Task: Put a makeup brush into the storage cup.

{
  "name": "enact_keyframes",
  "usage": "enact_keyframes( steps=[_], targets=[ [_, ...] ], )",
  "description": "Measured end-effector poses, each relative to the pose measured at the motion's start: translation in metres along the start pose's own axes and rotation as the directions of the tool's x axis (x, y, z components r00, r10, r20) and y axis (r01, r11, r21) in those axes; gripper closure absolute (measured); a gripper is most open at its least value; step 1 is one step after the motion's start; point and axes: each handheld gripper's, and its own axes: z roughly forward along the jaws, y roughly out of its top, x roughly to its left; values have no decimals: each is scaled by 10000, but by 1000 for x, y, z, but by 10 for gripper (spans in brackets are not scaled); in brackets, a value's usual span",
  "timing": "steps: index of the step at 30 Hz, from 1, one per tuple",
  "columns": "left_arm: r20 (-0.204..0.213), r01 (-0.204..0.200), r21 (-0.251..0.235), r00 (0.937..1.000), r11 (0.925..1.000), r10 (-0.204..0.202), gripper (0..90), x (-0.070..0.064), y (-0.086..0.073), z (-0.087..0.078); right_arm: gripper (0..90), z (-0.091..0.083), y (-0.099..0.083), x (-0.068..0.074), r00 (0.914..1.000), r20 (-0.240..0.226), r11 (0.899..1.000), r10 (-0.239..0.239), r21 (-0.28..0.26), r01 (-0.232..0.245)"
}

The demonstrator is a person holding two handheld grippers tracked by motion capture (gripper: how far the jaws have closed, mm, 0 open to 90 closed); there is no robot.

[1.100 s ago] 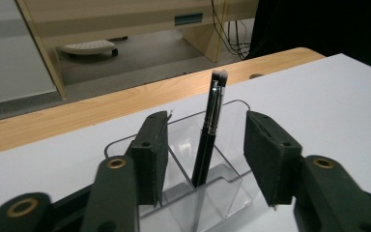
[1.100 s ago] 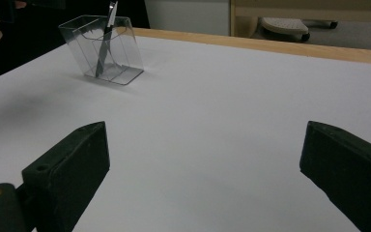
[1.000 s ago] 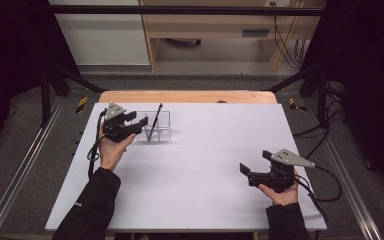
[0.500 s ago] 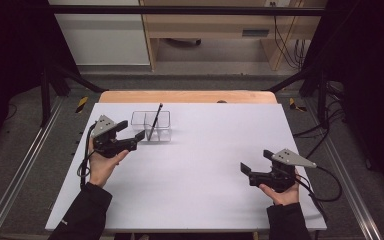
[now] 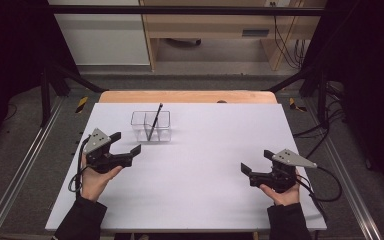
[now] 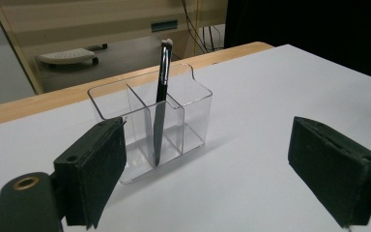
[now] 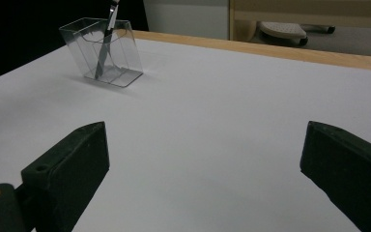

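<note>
Left first: left gripper (image 5: 125, 144) sits near the table's (image 5: 205, 210) left edge, jaws spread wide, nothing between them, held by the person's left hand (image 5: 96, 179). In the left gripper view its pads (image 6: 94, 174) are apart with bare white table between them, aimed at the holder. It is near the holder but not touching it.

Just right of it and further back: clear organizer (image 5: 151, 125), compartments divided by clear walls, standing upright on the white surface near the wooden far edge (image 5: 187, 96). Black makeup brush (image 5: 154, 121) stands in the middle section, leaning, bristle tip up and poking above the rim. Left gripper view confirms it: brush (image 6: 160, 104) bottom down in the middle compartment of the organizer (image 6: 149, 130).

Right side: right gripper (image 5: 254, 162) well apart from everything, also released, jaws wide with nothing held, resting low at the table's right.

Judgement: looks like the brush is placed and the left arm is clear of it. Risks: the organizer is light and clear, so a stray swing of the left jaws could clip its near wall and slide or tip it. The brush leans, top-heavy, so any knock could tip it out. Trailing cable (image 5: 77, 175) could snag on the table edge.
</note>
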Motion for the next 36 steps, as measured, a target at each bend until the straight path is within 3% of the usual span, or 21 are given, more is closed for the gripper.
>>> enact_keyframes(
  steps=[15, 28, 36],
  targets=[
    [177, 11, 101, 9998, 9999, -12, 102, -3, -24, -25, 39, 1, -1, 1, 10000, -39, 10000, -41, 61, 41],
    [136, -36, 516, 9999, 9987, 30, 91, -1, -41, -26, 38, 1, -2, 2, 9999, -55, 9999, -97, 79, 97],
    [86, 64, 497, 9999, 9987, -68, 90, -1, -43, -28, 37, 1, -2, 2, 9998, -53, 9998, -169, 127, 169]
  ],
)
